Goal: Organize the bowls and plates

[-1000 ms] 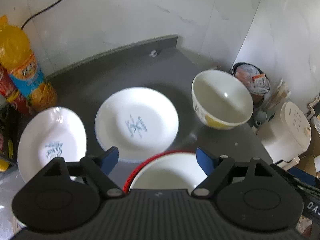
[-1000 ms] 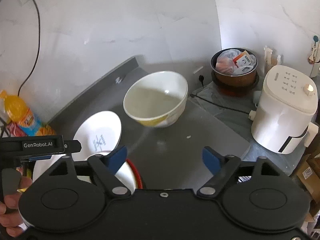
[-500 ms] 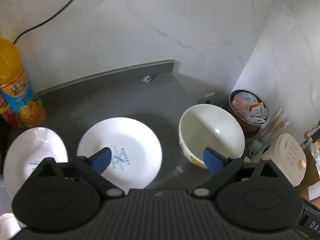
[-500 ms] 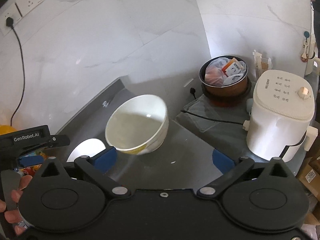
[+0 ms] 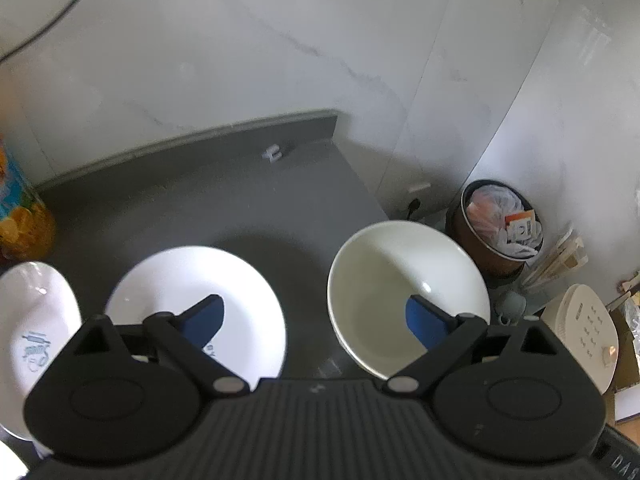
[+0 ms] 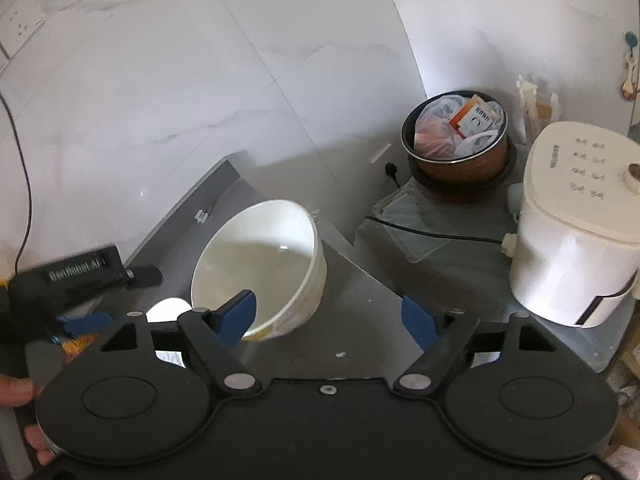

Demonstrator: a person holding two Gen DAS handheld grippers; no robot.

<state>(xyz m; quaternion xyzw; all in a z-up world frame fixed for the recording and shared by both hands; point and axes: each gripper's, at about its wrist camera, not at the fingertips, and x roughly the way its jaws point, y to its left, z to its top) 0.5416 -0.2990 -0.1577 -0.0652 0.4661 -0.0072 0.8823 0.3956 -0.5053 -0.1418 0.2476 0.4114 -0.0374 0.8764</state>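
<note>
Left wrist view shows the left gripper (image 5: pixel 314 322) spread wide with nothing in it, low in the frame over a white plate (image 5: pixel 240 292) and a big white bowl (image 5: pixel 384 280) on the gray counter (image 5: pixel 208 208). Right wrist view shows the right gripper (image 6: pixel 330 316) closing (still empty), bowl (image 6: pixel 276 244) at center left.

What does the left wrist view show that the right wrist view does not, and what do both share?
Left wrist only: the oval plate, the juice bottle, most of the round plate.

Right wrist only: the wall socket, the left gripper and the hand holding it.

Both: the cream bowl, brown pot, white cooker, grey counter.
</note>
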